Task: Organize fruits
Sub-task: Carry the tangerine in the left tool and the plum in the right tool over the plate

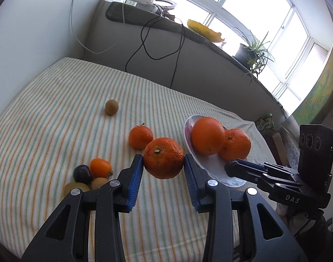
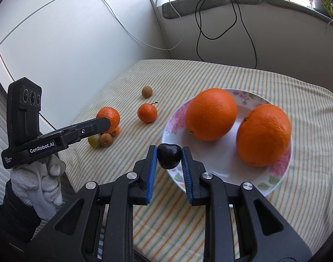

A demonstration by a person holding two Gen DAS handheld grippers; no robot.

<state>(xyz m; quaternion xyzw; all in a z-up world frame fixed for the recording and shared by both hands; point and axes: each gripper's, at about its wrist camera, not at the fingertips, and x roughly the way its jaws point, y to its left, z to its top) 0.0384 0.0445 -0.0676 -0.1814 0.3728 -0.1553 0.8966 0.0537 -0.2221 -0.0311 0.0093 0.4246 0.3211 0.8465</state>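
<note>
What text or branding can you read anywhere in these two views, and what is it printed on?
"DAS": white letters on the black body of the right gripper, seen from the left wrist view.
"GenRobot.AI": white label on the side of the left gripper, seen from the right wrist view.
Small vertical print beside that label: too small to read surely.
Green packet beyond the table's far edge: print blurred, unreadable.
No text on the floral plate or the fruit.

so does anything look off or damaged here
Nothing looks spilled or damaged. The one stray is a kiwi, alone on the cloth, away from the fruit pile and the plate. The left gripper grips a mandarin and the right gripper a plum, both intact.
</note>
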